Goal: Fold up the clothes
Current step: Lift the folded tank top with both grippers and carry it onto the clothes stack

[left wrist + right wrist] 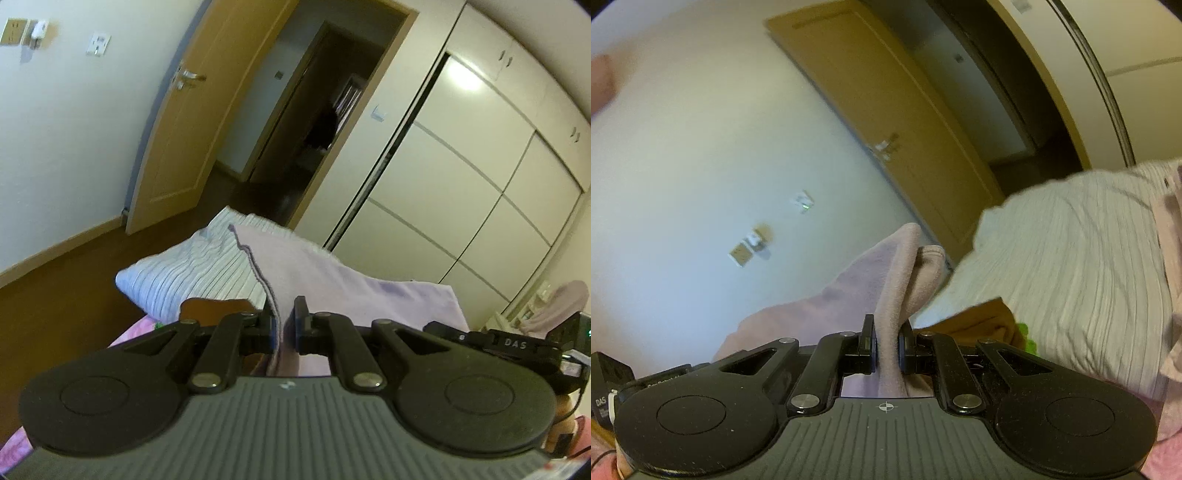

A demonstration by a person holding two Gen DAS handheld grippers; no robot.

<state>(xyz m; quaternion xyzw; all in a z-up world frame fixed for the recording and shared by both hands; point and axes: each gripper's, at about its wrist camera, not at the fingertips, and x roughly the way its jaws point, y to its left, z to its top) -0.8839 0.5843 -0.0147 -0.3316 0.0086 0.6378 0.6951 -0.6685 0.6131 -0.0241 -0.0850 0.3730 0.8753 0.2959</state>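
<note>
The left gripper (282, 325) has its jaws pinching the stitched edge of a soft light purple cloth (332, 273). The right gripper (886, 343) has its jaws pinching a bunched fold of that cloth (897, 280). The cloth hangs lifted in front of a white striped pillow (192, 269), with a brown wooden door (192, 122) behind the pillow.

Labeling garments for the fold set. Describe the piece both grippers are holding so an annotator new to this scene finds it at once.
Start at the open wooden door; in front of it lies a striped pillow. The lilac garment hangs just in front of that pillow, pinched by the left gripper and the right gripper. It is plain, soft and unstriped, with a stitched hem.
</note>
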